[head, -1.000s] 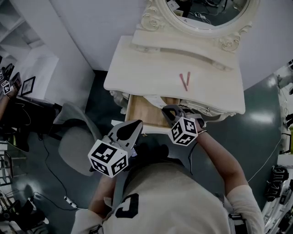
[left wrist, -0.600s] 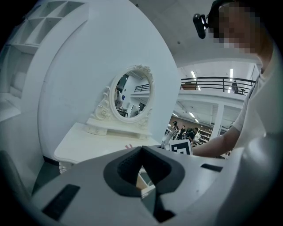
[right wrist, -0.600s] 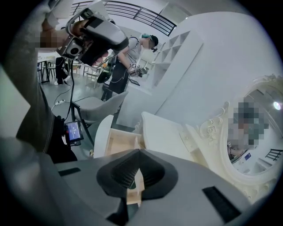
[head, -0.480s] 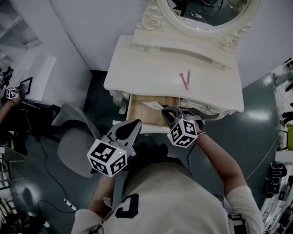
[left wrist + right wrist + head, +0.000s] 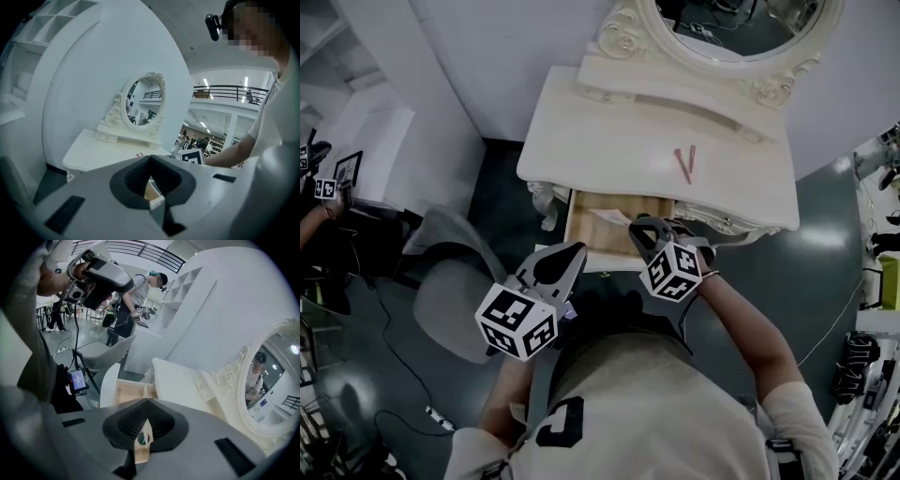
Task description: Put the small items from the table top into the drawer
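Two thin red sticks (image 5: 685,165) lie in a V on the white dressing table (image 5: 609,141), right of centre. Below the top, the wooden drawer (image 5: 600,214) stands pulled out, with a pale flat item lying inside. My right gripper (image 5: 637,225) hovers over the drawer's front right part, jaws shut with nothing gripped; in the right gripper view its tips (image 5: 148,401) meet above the drawer (image 5: 129,391). My left gripper (image 5: 578,249) hangs just before the drawer front, to the left. Its jaws (image 5: 150,158) are shut and empty, pointing at the table (image 5: 103,152).
An oval mirror (image 5: 731,28) in a carved frame stands at the back of the table. A grey chair (image 5: 455,291) sits on the dark floor to the left. Cables run across the floor, and another person stands farther off (image 5: 140,287).
Both grippers have drifted slightly back from the table toward the person. Their jaws stay shut, and the red sticks have not moved.
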{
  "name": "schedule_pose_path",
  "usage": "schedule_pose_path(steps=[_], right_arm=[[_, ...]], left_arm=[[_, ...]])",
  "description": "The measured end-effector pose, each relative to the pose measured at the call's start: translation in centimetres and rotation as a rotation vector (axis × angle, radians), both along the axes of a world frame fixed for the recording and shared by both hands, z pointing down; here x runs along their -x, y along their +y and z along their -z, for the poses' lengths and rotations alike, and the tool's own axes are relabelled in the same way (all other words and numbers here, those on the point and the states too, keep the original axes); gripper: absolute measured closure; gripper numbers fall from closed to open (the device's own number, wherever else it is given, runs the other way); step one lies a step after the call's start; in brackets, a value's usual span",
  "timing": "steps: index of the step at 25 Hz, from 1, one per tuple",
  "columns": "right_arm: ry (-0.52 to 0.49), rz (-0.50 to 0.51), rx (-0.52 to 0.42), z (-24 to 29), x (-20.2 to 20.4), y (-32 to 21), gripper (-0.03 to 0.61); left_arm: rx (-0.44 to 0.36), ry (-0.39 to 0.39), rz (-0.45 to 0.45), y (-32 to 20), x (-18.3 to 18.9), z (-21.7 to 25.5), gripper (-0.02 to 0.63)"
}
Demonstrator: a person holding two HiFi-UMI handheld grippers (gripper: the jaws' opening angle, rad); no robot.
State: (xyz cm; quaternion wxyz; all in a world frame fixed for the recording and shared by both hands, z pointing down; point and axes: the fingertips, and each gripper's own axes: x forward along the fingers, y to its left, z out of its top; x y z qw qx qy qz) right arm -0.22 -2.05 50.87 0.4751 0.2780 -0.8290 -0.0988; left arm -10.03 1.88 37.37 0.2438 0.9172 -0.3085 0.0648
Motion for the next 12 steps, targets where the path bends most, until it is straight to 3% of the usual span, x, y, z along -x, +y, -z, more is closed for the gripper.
schedule_pose_path(steps=[12], right_arm=[[0.049,0.053,0.029,-2.5,0.5,-1.1,0.551]], left_arm=[[0.019,-0.004,0.036,-0.7,0.4,-0.7,0.558]])
